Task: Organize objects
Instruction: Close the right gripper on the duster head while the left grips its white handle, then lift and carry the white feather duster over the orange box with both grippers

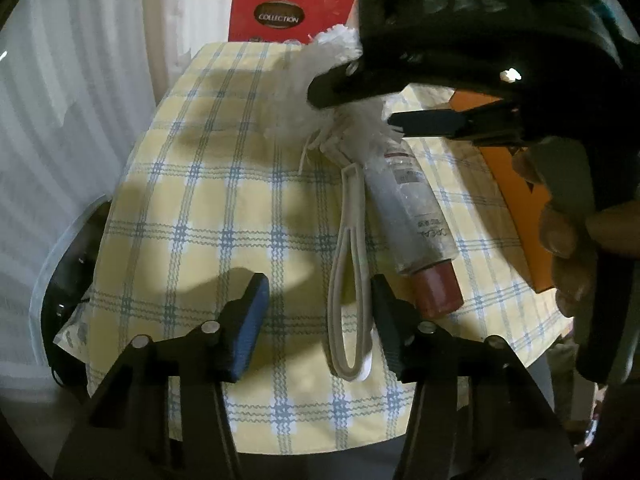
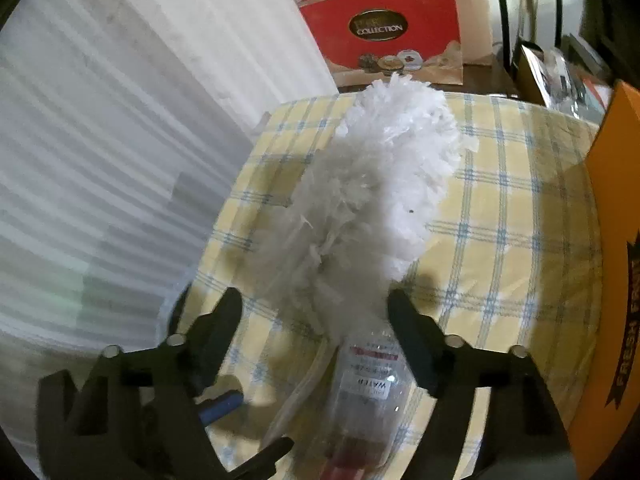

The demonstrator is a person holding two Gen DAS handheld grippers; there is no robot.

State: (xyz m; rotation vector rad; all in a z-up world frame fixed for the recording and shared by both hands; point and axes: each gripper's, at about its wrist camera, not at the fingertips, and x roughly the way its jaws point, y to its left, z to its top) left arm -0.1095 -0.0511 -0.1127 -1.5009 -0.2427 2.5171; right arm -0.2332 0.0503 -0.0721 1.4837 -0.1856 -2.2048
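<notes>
A desk [image 1: 192,216] draped in a yellow cloth with blue plaid lines carries the things. On it lie a white fluffy duster [image 2: 376,184] with a looped pale plastic handle [image 1: 348,280], and just beside it a clear water bottle [image 1: 408,216] with a red cap, on its side. An orange cardboard box [image 2: 612,240] sits at the right edge.

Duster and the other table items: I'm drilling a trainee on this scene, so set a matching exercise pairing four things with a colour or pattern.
Things:
1. duster
2. bottle cap
3. tablecloth
4. box

Descriptions:
A. yellow with blue checks
B. orange
C. fluffy white
D. dark red

Pairs: 1-C, 2-D, 3-A, 4-B
</notes>
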